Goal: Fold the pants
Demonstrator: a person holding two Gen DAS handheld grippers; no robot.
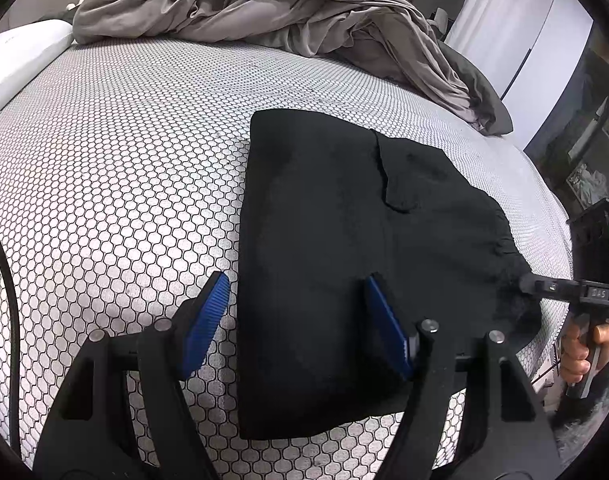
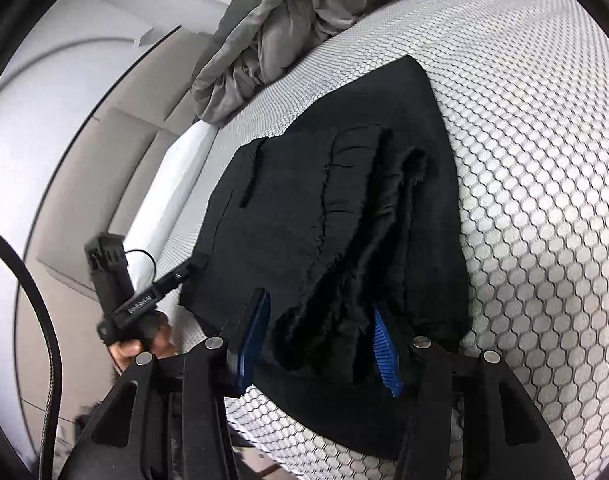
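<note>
Bed mattress (image 1: 104, 160) with a white cover in black honeycomb print is filling the scene. A rumpled grey duvet (image 1: 264, 12) is lying at the far end; pale cupboard doors (image 1: 544, 32) are standing to the right.

One pair of black pants (image 1: 324, 260), soft and fuzzy, is lying folded into a thick block near the near edge.

Left gripper (image 1: 296, 320) is hovering over the pants' left edge, jaws wide, holding nothing.

Right gripper (image 2: 320, 340) is standing partly open around a bunched fold, its ribbed blue pads (image 2: 384, 344) not pinching it.
</note>
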